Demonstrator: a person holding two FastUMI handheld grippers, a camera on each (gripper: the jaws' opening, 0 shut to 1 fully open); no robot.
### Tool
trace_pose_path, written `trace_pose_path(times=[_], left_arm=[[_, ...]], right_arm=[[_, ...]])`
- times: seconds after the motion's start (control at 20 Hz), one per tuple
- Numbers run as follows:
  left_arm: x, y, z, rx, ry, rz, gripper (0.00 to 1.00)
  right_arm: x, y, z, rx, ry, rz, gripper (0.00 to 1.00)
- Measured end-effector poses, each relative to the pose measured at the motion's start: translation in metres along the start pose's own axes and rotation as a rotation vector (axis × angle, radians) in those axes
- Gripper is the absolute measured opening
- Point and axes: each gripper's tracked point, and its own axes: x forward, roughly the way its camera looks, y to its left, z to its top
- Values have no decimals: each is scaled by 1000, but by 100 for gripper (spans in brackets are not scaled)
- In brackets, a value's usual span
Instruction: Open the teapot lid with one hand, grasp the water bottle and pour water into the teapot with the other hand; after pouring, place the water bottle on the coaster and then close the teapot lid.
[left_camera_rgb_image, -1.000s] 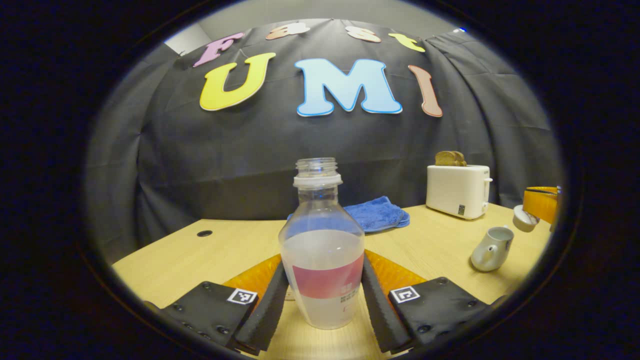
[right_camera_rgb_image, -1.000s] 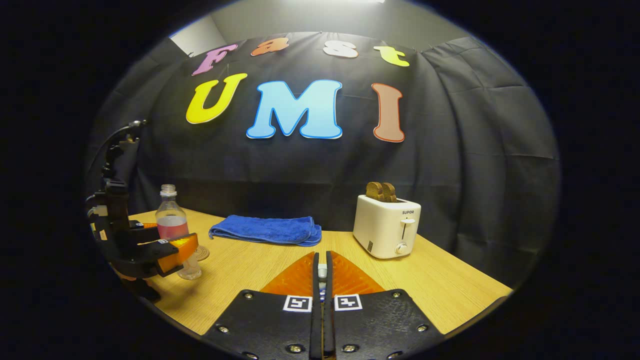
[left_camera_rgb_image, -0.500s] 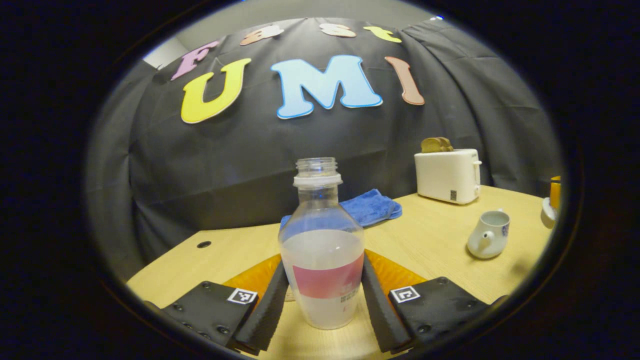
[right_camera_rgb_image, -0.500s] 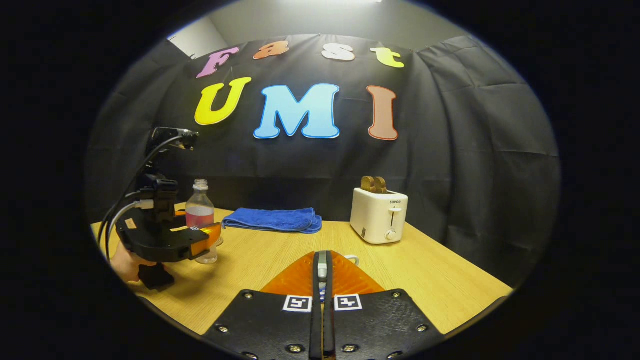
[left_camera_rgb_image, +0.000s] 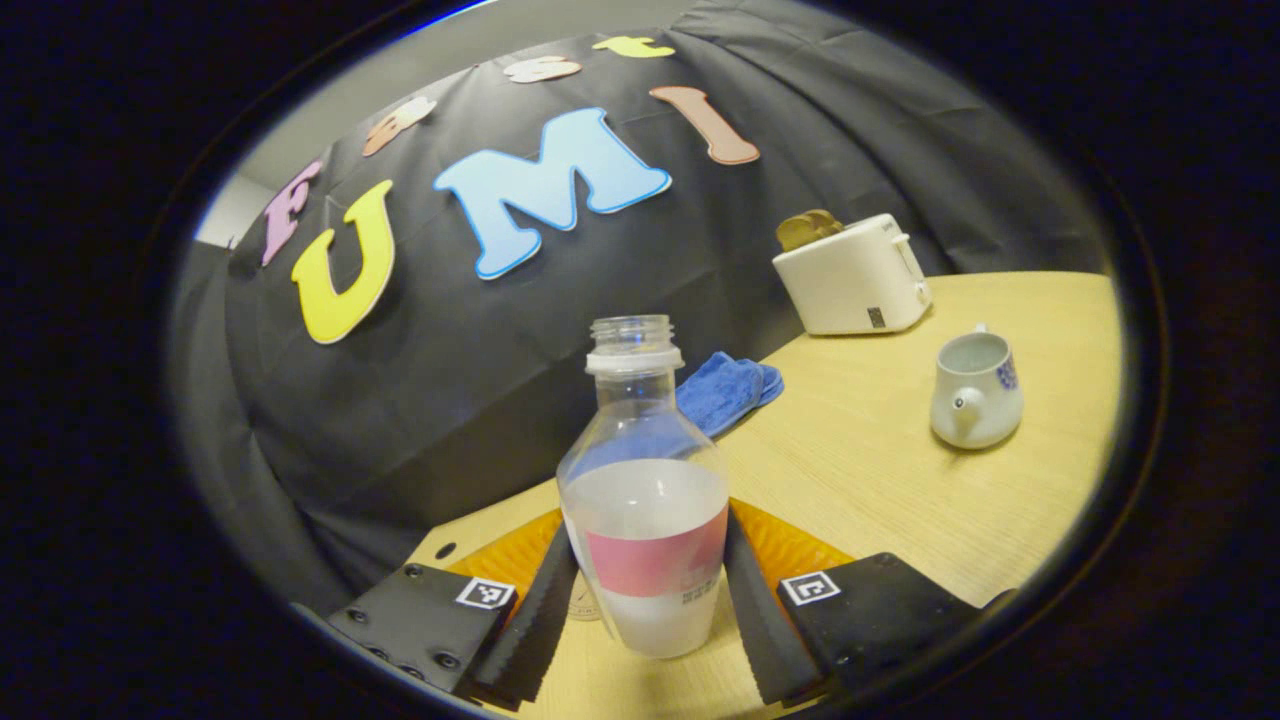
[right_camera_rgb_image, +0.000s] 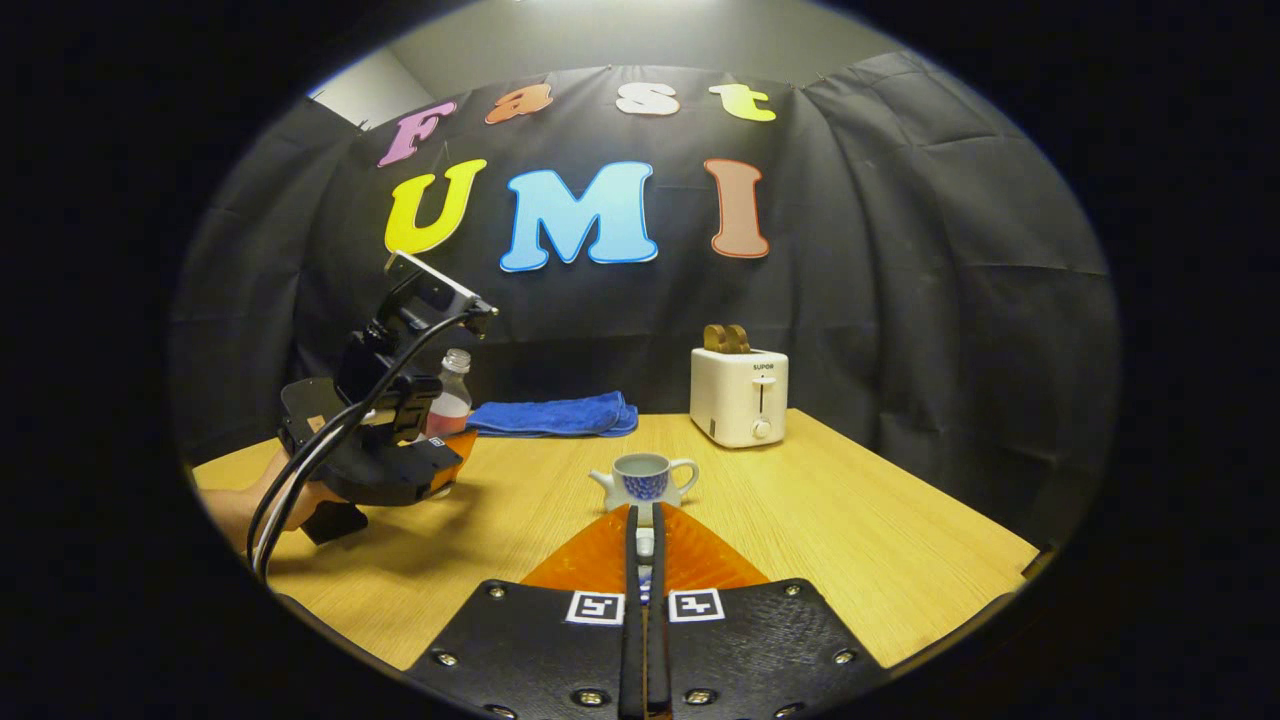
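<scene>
- the left gripper (left_camera_rgb_image: 645, 610) has its fingers (left_camera_rgb_image: 540, 610) closed on the lower body of the water bottle (left_camera_rgb_image: 645, 500), one finger pressed against each side at the level of the label.
- the bottle is uncapped, about half full, and stands along the camera's vertical; the worktop (left_camera_rgb_image: 880, 480) behind it appears slanted, so the gripper and bottle are judged to be tilted together.
- a round disc, possibly the coaster, is partly seen under the bottle base; this cannot be confirmed.
- the teapot (left_camera_rgb_image: 975, 390) lies ahead and to the right of the left gripper's fingers, well apart, upright, mouth open, spout turned toward the camera.
- the right gripper (right_camera_rgb_image: 645, 545) has its fingers pressed together on a small pale object, judged to be the teapot lid; it is too narrow a sliver to identify.
- in the right gripper view the teapot (right_camera_rgb_image: 645, 480) sits just beyond the fingertips, and the left gripper (right_camera_rgb_image: 440, 465) with the bottle (right_camera_rgb_image: 450, 400) lies to the left of it.
- the coming pour is judged to require carrying the bottle mouth rightward over the pot opening.
- a toaster (right_camera_rgb_image: 738, 395) and a blue cloth (right_camera_rgb_image: 550, 415) stand farther back.
</scene>
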Motion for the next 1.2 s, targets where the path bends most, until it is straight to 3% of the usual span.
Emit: trace_pose_path(times=[0.2,0.85,1.2], left_arm=[[5,-16,5,118,10,-10,87],[25,-82,45,702,-37,-40,87],[31,-92,50,878,-29,-40,87]], right_arm=[[-10,-4,-6,34,14,3,2],[-29,5,-10,31,3,54,2],[-34,9,-8,23,-9,74,2]])
